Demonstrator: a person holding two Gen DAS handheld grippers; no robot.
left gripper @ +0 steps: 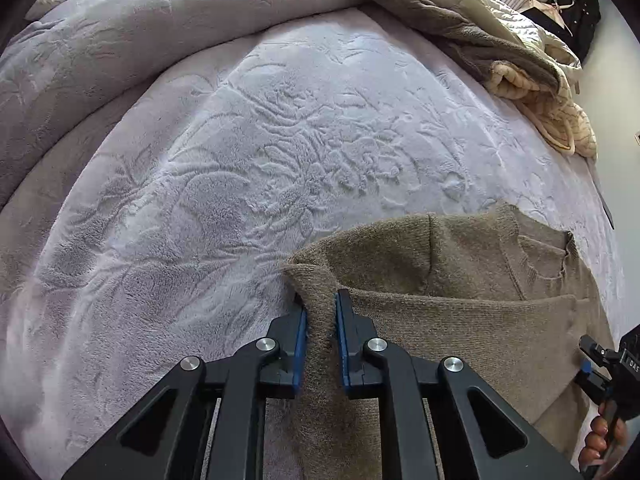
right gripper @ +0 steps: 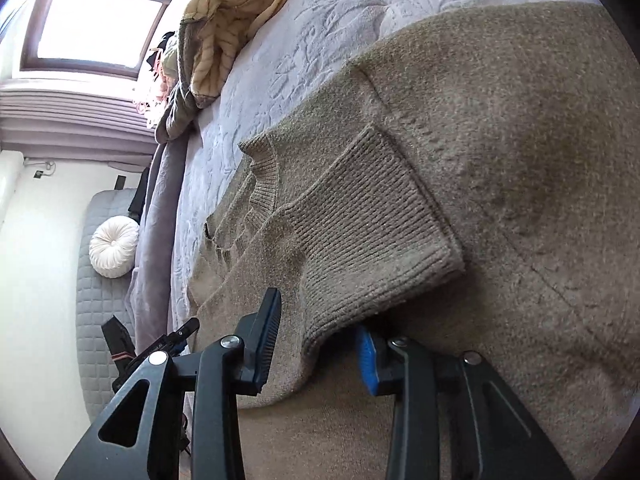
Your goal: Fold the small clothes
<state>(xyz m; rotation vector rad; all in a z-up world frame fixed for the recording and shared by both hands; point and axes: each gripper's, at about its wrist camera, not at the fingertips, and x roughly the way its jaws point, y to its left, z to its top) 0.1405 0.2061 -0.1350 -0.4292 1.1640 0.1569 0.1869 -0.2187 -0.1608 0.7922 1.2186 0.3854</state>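
Observation:
A tan knitted sweater (left gripper: 460, 340) lies on the lilac plush bed cover (left gripper: 240, 160). My left gripper (left gripper: 320, 304) is shut on a pinched-up fold at the sweater's left edge, the fabric squeezed between its blue pads. In the right wrist view the sweater (right gripper: 500, 160) fills the right side, with a sleeve folded across it and ending in a ribbed cuff (right gripper: 360, 208). My right gripper (right gripper: 318, 312) stands open astride the lower part of that sleeve, its pads apart from the knit. The right gripper (left gripper: 600, 360) and the hand holding it also show at the left wrist view's right edge.
A heap of beige quilted and striped clothes (left gripper: 480, 32) lies at the bed's far edge, also the heap (right gripper: 224, 28) near the window (right gripper: 100, 12). A thick lilac duvet (left gripper: 140, 32) is bunched at the back left. A round white cushion (right gripper: 114, 246) rests on a grey quilted mat beside the bed.

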